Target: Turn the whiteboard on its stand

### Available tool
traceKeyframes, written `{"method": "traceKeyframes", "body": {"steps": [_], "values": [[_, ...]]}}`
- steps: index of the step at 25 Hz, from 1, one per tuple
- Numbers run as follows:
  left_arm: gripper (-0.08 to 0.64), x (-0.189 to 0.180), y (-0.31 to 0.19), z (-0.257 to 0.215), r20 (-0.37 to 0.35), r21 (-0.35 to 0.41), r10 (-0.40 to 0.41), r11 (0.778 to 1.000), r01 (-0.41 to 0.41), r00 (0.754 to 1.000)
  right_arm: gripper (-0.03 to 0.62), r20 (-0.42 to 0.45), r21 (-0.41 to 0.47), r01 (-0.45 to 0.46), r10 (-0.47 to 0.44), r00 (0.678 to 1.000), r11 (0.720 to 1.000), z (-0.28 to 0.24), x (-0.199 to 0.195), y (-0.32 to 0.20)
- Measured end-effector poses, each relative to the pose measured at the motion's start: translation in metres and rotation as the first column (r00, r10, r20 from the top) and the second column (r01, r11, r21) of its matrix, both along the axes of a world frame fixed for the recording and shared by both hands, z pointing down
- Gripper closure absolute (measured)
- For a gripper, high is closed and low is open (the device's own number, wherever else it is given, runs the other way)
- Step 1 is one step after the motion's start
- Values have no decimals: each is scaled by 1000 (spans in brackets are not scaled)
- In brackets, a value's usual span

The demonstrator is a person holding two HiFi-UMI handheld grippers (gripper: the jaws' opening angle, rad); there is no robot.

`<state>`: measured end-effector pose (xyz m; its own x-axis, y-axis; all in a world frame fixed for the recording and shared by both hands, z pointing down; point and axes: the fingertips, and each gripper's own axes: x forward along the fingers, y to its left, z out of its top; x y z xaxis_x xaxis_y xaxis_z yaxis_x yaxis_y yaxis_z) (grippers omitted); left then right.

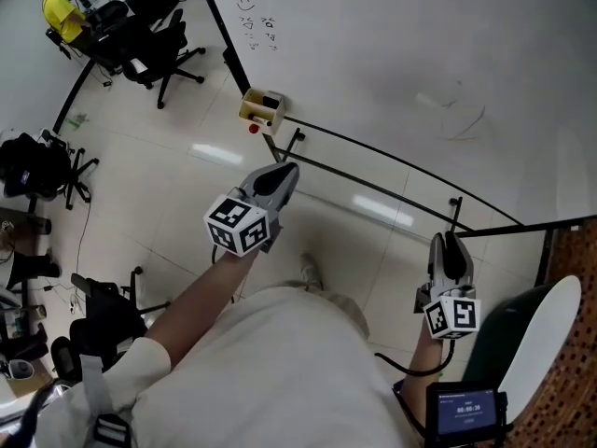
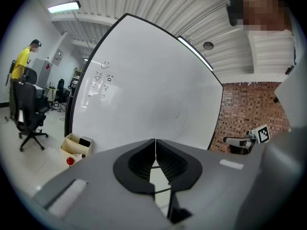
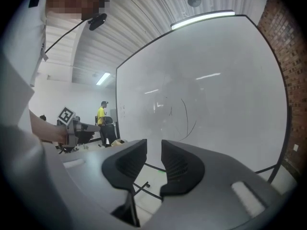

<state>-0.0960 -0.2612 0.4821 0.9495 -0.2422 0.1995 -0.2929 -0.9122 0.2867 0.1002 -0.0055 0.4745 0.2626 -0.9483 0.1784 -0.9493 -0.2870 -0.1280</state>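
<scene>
Whiteboard (image 1: 401, 54) cut off by frame top; scribbles (image 1: 259, 28) illegible.

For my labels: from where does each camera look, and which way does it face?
Head view: on the head, looking down at whiteboard; shows left tongs, right tongs, forearms.
Left gripper view: on left tongs, facing the whiteboard; jaws together.
Right gripper view: on right tongs, facing the whiteboard; jaws apart.
Shared: both gripper views show a yellow-shirted person.

Someone in a yellow shirt (image 1: 61, 12) is hanging around by a black office chair (image 1: 160, 52) over in the far corner. A beige box (image 1: 261, 108) is sitting low down, with a red ball (image 2: 70, 161) peeking out at its edge. A brick wall (image 2: 247, 111) is showing off to the right.
</scene>
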Motion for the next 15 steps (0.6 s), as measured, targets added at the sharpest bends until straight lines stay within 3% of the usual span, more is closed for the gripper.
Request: {"method": "traceKeyframes", "body": {"steps": [6, 15], "values": [[537, -20, 40, 12, 26, 8, 15, 1000, -15, 1000, 506, 39, 3, 31, -31, 999, 1000, 4, -43, 25], [538, -92, 125, 16, 50, -20, 1, 1000, 0, 999, 518, 32, 22, 60, -60, 998, 998, -9, -95, 83]]}}
